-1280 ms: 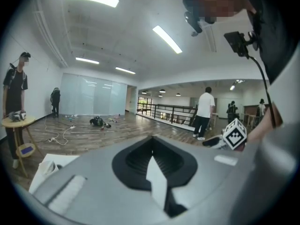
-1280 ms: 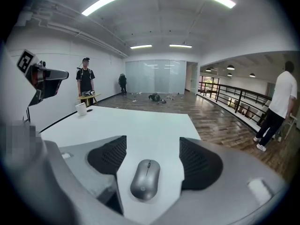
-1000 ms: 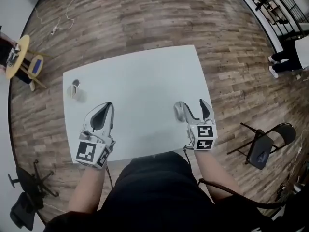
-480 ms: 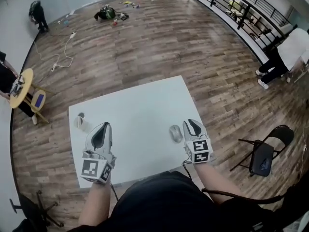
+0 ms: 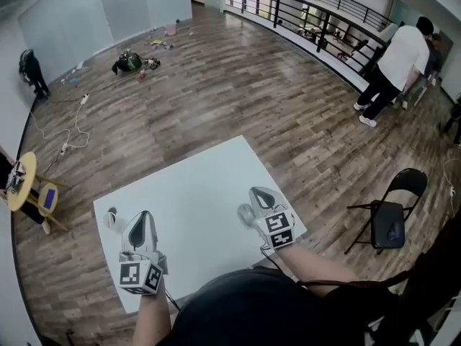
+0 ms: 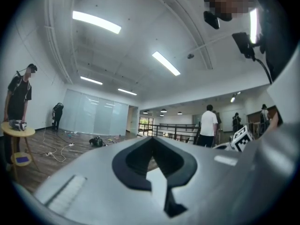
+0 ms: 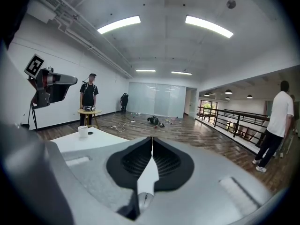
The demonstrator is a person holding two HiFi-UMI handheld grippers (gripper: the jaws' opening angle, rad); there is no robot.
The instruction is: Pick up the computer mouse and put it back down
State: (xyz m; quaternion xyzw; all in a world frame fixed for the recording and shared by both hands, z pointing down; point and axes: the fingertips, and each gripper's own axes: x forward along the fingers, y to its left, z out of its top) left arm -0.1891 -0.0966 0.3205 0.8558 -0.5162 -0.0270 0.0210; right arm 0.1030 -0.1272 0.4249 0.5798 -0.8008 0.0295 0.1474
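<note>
The grey computer mouse (image 5: 246, 213) lies on the white table (image 5: 194, 182) near its front right edge. My right gripper (image 5: 253, 191) hovers just right of it and a little above. Its jaws have just been closing and now meet with nothing between them. In the right gripper view the tips (image 7: 152, 139) touch, and the mouse (image 7: 145, 201) shows below them through the gap. My left gripper (image 5: 142, 214) hangs over the table's front left, also shut and holding nothing, with its tips together in the left gripper view (image 6: 151, 138).
A white cup (image 5: 109, 218) stands at the table's left edge, with a small dark disc beside it. A black folding chair (image 5: 392, 211) stands to the right of the table. A person (image 5: 395, 62) stands by the railing. A round yellow side table (image 5: 19, 181) is at the far left.
The right gripper's jaws closed from wide open beside the mouse and rose; the mouse stayed on the table. The left gripper lifted slightly. The head view tilted up to show more room.
</note>
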